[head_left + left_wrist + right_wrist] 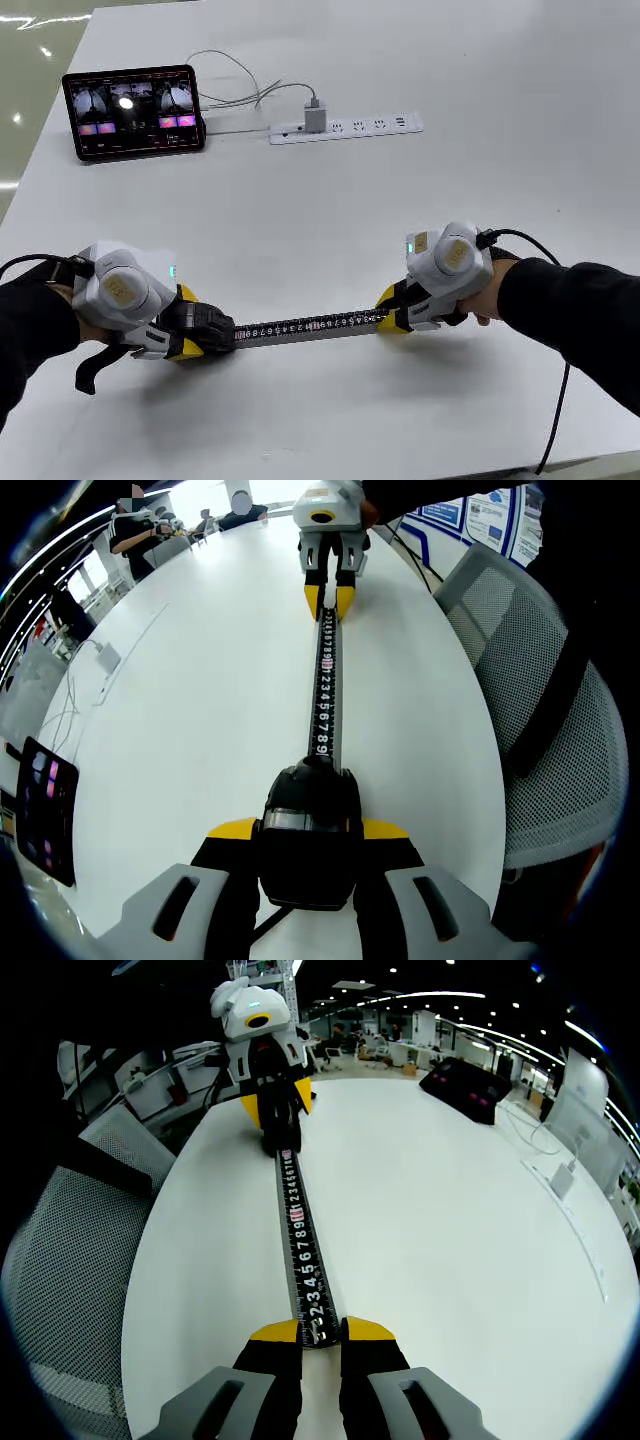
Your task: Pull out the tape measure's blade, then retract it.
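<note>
Clamped between the yellow-tipped jaws of the left gripper (195, 332): the tape measure case (310, 825), black and chunky, low against the table (400, 200). Straight ahead of that gripper, the blade (310, 325), drawn out of the case's mouth and running just above or on the tabletop (cannot tell which) to the right gripper (320, 1332). That one pinched shut on the blade's tip end, beside the lowest numbers. Both grippers facing each other, well apart, with the blade stretched straight between them.

By the look of it, a rigid hard-shelled case: fine for a firm squeeze across its flat sides, probably a little slick. A thin, springy blade — stiff only along its length, quick to kink if bent sideways, likely spring-loaded toward the case. Best hold at the hook end, flat faces pinched, as here. For the retract, probably wiser to walk the tip back toward the case than to let go — snap-back a risk.

Far beyond both grippers: a tablet (133, 110) and a power strip (345, 127). Off to one side of the left gripper, a mesh chair (540, 730).
</note>
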`<state>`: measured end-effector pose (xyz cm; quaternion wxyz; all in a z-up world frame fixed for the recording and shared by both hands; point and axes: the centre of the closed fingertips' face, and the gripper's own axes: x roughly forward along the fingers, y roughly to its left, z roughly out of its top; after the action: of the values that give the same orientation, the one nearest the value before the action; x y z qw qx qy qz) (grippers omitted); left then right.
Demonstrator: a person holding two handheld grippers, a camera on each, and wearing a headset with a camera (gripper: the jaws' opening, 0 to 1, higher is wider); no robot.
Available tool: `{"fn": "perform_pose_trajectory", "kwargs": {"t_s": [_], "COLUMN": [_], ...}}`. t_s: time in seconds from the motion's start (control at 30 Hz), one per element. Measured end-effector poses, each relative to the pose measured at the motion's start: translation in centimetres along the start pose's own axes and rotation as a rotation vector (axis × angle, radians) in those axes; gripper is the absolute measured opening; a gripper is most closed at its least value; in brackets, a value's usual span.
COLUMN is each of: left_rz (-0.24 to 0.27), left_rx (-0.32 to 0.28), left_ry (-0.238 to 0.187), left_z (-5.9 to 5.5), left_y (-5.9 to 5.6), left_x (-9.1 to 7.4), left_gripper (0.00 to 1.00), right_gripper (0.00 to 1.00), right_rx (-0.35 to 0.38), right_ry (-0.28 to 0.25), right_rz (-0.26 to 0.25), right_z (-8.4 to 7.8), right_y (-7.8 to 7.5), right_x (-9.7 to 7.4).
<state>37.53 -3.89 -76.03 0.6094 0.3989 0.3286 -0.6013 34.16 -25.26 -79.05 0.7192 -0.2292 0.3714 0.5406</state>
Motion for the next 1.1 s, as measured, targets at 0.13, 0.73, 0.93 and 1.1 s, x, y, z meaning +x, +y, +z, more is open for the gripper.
{"fn": "perform_pose_trajectory", "kwargs": {"t_s": [0.13,0.73,0.93,1.1], "left_rz": [-0.002,-0.003,-0.002,-0.002], "left_rx": [-0.001,-0.001,-0.001,-0.001], "left_ry": [0.001,0.001,0.001,0.001], "left_z": [0.0,-0.1,-0.1,0.0], "left_y": [0.0,0.1,0.1,0.0], "left_x": [0.0,0.1,0.1,0.1], "left_gripper": [0.30,0.30,0.30,0.30], "right_gripper": [0.09,0.09,0.09,0.09], "right_rx": [0.005,0.017,0.023,0.023], "right_ry": [0.001,0.008,0.008,0.011], "right_rz": [-0.001,-0.006,-0.009,-0.011], "right_z": [-0.2,-1.1,-1.3,-1.6], "right_y": [-0.1,-0.3,-0.3,-0.4], "right_x": [-0.2,-0.9,-1.1,-1.2]}}
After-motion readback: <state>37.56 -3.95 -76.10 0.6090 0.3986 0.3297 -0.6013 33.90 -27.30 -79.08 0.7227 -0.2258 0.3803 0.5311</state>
